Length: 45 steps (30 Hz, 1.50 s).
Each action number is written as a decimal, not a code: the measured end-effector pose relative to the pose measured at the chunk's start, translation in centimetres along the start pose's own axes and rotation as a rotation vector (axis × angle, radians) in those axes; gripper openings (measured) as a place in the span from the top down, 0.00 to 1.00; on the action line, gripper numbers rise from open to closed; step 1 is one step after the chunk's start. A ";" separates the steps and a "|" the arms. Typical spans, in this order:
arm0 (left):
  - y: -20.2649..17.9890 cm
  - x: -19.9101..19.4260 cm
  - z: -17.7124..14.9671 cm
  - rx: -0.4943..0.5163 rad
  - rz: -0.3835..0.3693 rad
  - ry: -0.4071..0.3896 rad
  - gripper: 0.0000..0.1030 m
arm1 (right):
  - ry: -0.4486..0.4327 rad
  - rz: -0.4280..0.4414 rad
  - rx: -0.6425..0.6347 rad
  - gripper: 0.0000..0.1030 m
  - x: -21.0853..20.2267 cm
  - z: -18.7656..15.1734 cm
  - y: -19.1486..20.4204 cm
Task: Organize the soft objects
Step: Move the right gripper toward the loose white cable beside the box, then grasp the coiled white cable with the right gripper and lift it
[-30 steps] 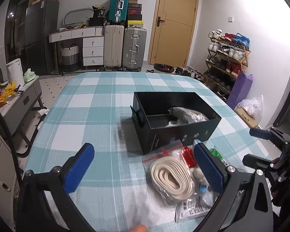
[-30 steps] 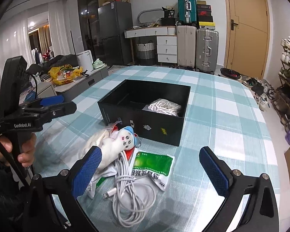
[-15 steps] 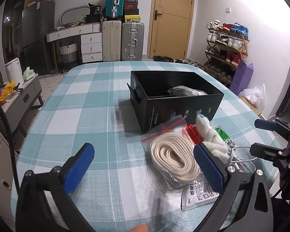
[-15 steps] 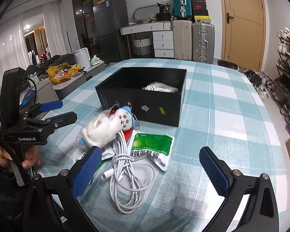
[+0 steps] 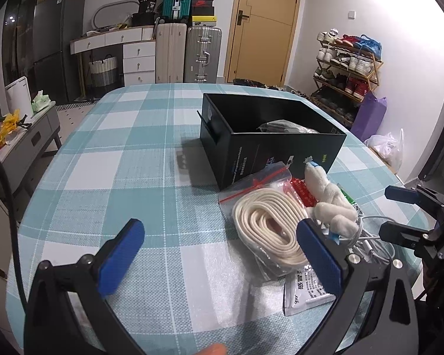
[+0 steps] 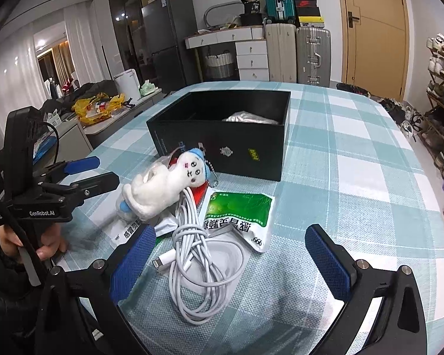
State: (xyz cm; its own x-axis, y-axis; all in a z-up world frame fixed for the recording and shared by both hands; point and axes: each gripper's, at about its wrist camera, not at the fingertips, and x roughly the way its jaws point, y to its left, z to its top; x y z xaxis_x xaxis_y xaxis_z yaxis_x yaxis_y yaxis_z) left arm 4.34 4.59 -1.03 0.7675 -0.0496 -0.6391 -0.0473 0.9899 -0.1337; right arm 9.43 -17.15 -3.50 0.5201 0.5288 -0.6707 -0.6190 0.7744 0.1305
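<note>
The white plush doll (image 6: 165,188) lies on the checked tablecloth (image 6: 355,177), atop a white charging cable (image 6: 204,266), beside a green sachet (image 6: 239,213) and a bagged cream strap (image 5: 269,230), before the black box (image 6: 222,136). Left gripper (image 5: 219,257) and right gripper (image 6: 231,260) both gape, holding nothing.

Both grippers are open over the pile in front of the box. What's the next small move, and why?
Probably bring the right gripper forward and down onto the plush toy. It lies on top of the pile, over the white cable and sachets, so it is free to lift. The black box just behind it is open, with room beside the item already inside. The left gripper is open too, nearer the bagged cream strap.
</note>
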 end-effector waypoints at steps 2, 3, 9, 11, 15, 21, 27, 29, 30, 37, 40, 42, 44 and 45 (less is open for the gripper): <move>0.2 0.1 0.0 -0.006 -0.007 0.004 0.00 | 0.009 0.010 -0.005 0.01 0.2 -0.1 0.1; 0.2 0.1 0.0 -0.010 -0.007 0.005 0.00 | 0.015 0.014 -0.011 0.01 0.3 -0.2 0.3; 0.2 0.3 -0.2 -0.007 -0.014 0.013 0.00 | 0.039 0.028 -0.033 0.01 0.9 -0.6 0.9; 0.2 0.3 -0.3 -0.005 -0.014 0.013 0.00 | 0.050 0.030 -0.027 0.01 1.1 -0.8 0.9; 0.2 0.3 -0.3 -0.008 -0.015 0.019 0.00 | 0.086 0.049 -0.011 0.01 1.8 -1.0 1.1; 0.1 0.3 -0.3 -0.007 -0.015 0.019 0.00 | 0.134 0.103 0.000 0.08 2.6 -1.4 1.7; 0.1 0.3 -0.3 -0.007 -0.017 0.020 0.00 | 0.135 0.143 -0.018 0.23 2.7 -1.4 2.4; 0.1 0.3 -0.3 -0.006 -0.017 0.021 0.00 | 0.128 0.148 -0.025 0.27 2.8 -1.3 2.6; 0.1 0.2 -0.3 -0.006 -0.017 0.020 0.00 | 0.126 0.152 -0.027 0.32 2.8 -1.3 2.6; 0.1 0.2 -0.3 -0.006 -0.019 0.022 0.00 | 0.110 0.152 -0.047 0.44 3.3 -1.0 2.8; 0.1 0.2 -0.3 -0.007 -0.019 0.025 0.00 | 0.103 0.152 -0.050 0.46 3.4 -1.0 2.8; 0.1 0.3 -0.3 -0.011 -0.018 0.027 0.00 | 0.100 0.151 -0.055 0.47 3.4 -1.0 2.8; 0.1 0.3 -0.3 -0.013 -0.017 0.029 0.00 | 0.096 0.155 -0.056 0.48 3.3 -1.1 2.8; 0.1 0.4 -0.3 -0.014 -0.014 0.030 0.00 | 0.095 0.160 -0.054 0.50 3.2 -1.2 2.7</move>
State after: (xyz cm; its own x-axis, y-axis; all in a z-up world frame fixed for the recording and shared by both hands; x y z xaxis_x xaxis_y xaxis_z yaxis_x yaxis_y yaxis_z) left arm 4.44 4.63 -1.52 0.7484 -0.0682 -0.6597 -0.0454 0.9871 -0.1535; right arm 8.70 -13.74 -6.21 0.3568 0.6064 -0.7106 -0.7210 0.6624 0.2032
